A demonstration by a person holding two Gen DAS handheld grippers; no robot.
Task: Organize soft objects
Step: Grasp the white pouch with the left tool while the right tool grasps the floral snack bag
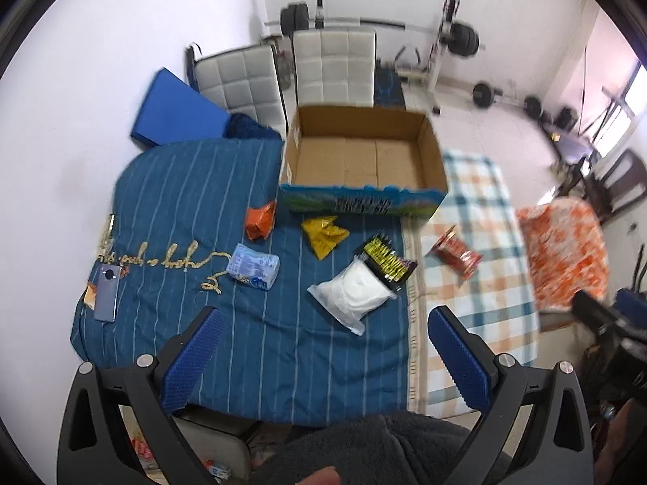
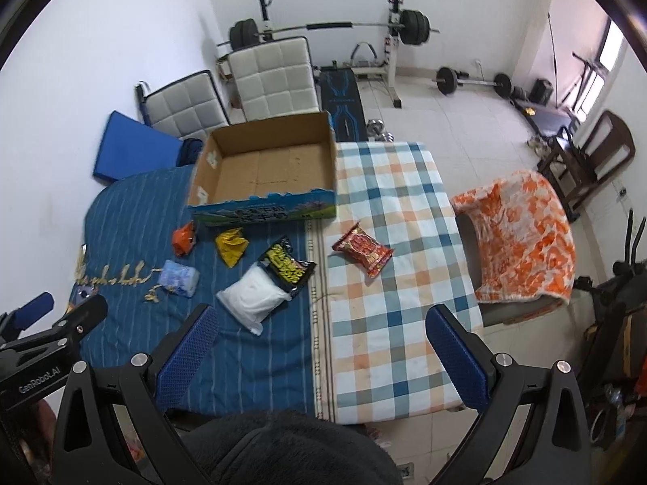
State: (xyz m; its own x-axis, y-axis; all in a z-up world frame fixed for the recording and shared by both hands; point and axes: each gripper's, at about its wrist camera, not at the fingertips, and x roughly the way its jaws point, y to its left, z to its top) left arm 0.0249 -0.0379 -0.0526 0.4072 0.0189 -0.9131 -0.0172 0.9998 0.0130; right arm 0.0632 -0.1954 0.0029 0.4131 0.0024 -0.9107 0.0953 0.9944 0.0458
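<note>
Both claws hang spread apart and empty above the near edge of the bed: the left claw [image 1: 323, 347] over the blue striped blanket [image 1: 182, 202], the right claw [image 2: 323, 347] over the checked sheet [image 2: 388, 283]. An open cardboard box [image 1: 360, 198] sits empty at the far side. On the blanket before it lie an orange packet [image 1: 261, 222], yellow packet [image 1: 323, 236], black-and-yellow packet [image 1: 386, 258], white pouch [image 1: 354, 293] and pale blue pack [image 1: 254, 266]. A red packet [image 2: 362, 252] lies apart on the sheet.

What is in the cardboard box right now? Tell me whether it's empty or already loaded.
Empty. The cardboard box is open-topped and only its bare brown floor shows in both views.
</note>
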